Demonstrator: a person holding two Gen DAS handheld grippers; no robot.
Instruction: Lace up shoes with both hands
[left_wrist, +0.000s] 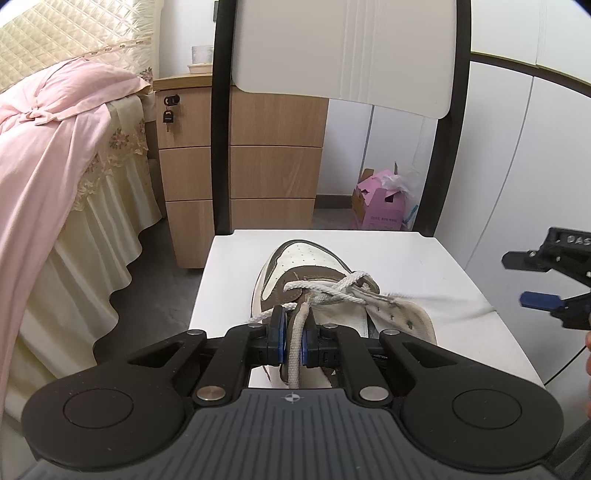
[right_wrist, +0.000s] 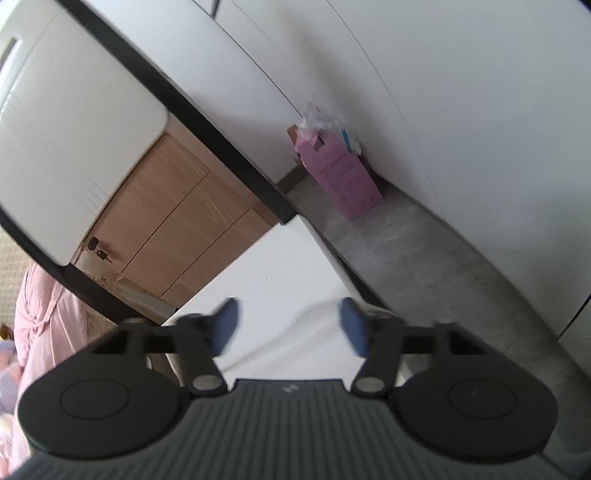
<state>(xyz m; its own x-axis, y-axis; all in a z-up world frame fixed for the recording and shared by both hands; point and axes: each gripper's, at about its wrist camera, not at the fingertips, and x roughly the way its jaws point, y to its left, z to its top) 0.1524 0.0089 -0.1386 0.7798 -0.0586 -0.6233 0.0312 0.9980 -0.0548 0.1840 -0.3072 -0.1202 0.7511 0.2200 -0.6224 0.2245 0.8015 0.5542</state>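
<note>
A white and brown sneaker (left_wrist: 306, 273) lies on the white chair seat (left_wrist: 424, 266), toe pointing away from me. Its white laces (left_wrist: 328, 290) cross loosely over the tongue. My left gripper (left_wrist: 293, 341) is shut on one lace end (left_wrist: 295, 350), which runs back between the blue pads. The other lace end (left_wrist: 443, 297) trails right across the seat. My right gripper (left_wrist: 532, 280) is at the right edge of the left wrist view, open and off the shoe. In the tilted, blurred right wrist view, that right gripper (right_wrist: 290, 326) is open above the seat with nothing between its pads.
The chair's white backrest (left_wrist: 351, 51) with black frame rises behind the shoe. A wooden drawer cabinet (left_wrist: 236, 162) stands beyond, a bed with a pink cloth (left_wrist: 55, 155) at left, a pink box (left_wrist: 380, 206) on the floor by the wall.
</note>
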